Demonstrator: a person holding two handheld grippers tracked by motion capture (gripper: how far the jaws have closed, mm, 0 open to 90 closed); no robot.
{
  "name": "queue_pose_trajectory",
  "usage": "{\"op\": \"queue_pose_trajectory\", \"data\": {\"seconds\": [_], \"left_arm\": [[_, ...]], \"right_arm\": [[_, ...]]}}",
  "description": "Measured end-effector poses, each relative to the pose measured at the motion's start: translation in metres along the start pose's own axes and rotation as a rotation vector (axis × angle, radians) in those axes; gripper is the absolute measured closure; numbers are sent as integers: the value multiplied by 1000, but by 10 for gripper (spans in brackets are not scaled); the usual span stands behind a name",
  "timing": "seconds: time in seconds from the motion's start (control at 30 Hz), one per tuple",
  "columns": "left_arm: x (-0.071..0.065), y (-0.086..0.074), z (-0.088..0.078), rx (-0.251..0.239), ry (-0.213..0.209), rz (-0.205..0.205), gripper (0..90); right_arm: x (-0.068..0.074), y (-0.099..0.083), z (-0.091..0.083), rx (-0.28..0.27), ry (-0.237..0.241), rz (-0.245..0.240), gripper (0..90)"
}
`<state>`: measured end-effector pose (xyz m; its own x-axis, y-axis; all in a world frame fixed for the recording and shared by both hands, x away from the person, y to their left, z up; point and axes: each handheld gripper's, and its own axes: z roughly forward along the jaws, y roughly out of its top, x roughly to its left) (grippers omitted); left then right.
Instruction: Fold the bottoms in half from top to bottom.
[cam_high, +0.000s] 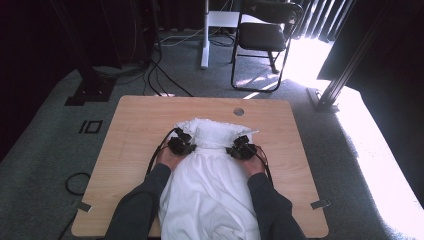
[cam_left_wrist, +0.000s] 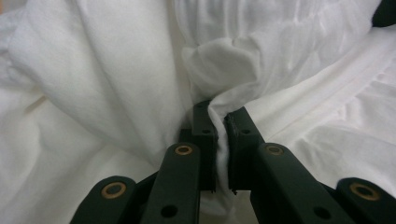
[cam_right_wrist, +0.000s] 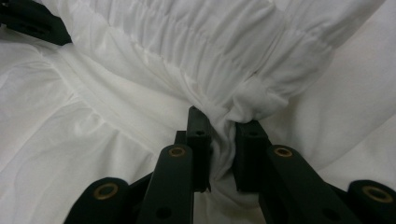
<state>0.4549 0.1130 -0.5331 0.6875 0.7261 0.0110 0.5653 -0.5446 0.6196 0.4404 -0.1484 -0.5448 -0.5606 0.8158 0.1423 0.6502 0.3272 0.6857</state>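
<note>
While both grip:
Left gripper (cam_left_wrist: 222, 135): clamped on the white garment (cam_high: 210, 185), mid-table (cam_high: 130, 130).
Right gripper (cam_right_wrist: 222, 140): clamped on its gathered part.

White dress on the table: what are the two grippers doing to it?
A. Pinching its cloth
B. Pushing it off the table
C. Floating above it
A: the left gripper and right gripper each have a fold of the white dress squeezed between their jaws.

1. The plain white cotton garment (cam_high: 207, 190) has no print; its gathered top band (cam_high: 216, 131) is white too.
2. The light wooden surface (cam_high: 135, 125) shows pale tan grain.
3. Both tools are black, left (cam_high: 189, 146) and right (cam_high: 233, 149).
4. The sleeves (cam_high: 142, 200) are dark grey.
</note>
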Motion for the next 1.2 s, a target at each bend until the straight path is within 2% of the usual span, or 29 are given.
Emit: {"op": "queue_pose_trajectory", "data": {"seconds": [0.03,0.07,0.1,0.17,0.2,0.3,0.33,0.37,0.47,0.5,0.6,0.63,0.67,0.7,0.73,0.77,0.8,0.83,0.87,0.9,0.93,0.97,1.0,1.03,1.07,1.1,1.13,1.17,1.2], "left_arm": [[4,8,5,16,35,13,853],[4,8,5,16,35,13,851],[7,16,10,25,62,7,849],[10,23,14,36,86,3,848],[10,23,14,36,86,3,847],[10,37,23,65,143,11,846],[10,37,23,65,143,11,846],[6,45,27,82,164,22,845],[1,50,31,87,177,39,842],[-6,53,34,83,175,51,840],[-9,54,34,79,171,59,844],[-8,53,30,73,161,55,858],[-8,53,30,73,161,55,865],[-7,54,22,39,133,45,870],[-7,54,22,39,133,45,873],[-6,55,11,5,117,50,877],[-6,55,11,5,117,50,879],[-6,58,-4,-40,98,50,882],[-6,58,-4,-40,98,50,883],[-7,62,-23,-103,92,56,884],[-7,62,-23,-103,92,56,884],[-9,65,-40,-159,77,55,884],[-9,65,-40,-159,77,55,884],[-11,69,-62,-224,63,56,884],[-11,69,-62,-224,63,56,884],[-17,73,-85,-284,43,61,884],[-17,73,-85,-284,43,61,884],[-24,72,-103,-328,35,78,884],[-24,72,-103,-328,35,78,884]], "right_arm": [[-2,4,3,-3,-5,5,794],[-2,4,3,-3,-5,5,794],[-7,10,8,-4,-11,17,794],[-11,16,12,-3,-19,28,794],[-11,16,12,-3,-19,28,794],[-21,27,19,4,-37,47,793],[-21,27,19,4,-37,47,793],[-27,32,21,11,-52,47,794],[-35,36,22,15,-74,73,794],[-42,37,21,11,-96,101,794],[-47,35,19,1,-92,130,797],[-48,34,17,-7,-86,109,809],[-48,34,17,-7,-86,109,809],[-46,33,12,-21,-88,63,820],[-46,33,12,-21,-88,63,820],[-44,34,3,-51,-79,41,825],[-44,34,3,-51,-79,41,825],[-42,37,-9,-88,-72,13,827],[-42,37,-9,-88,-72,13,827],[-39,44,-23,-129,-72,-19,829],[-39,44,-23,-129,-72,-19,829],[-34,51,-41,-182,-77,-50,830],[-34,51,-41,-182,-77,-50,830],[-29,58,-60,-235,-79,-79,830],[-29,58,-60,-235,-79,-79,830],[-23,64,-80,-289,-77,-101,831],[-20,67,-90,-310,-77,-114,830],[-17,69,-99,-333,-79,-128,831],[-17,69,-99,-333,-79,-128,831]]}}
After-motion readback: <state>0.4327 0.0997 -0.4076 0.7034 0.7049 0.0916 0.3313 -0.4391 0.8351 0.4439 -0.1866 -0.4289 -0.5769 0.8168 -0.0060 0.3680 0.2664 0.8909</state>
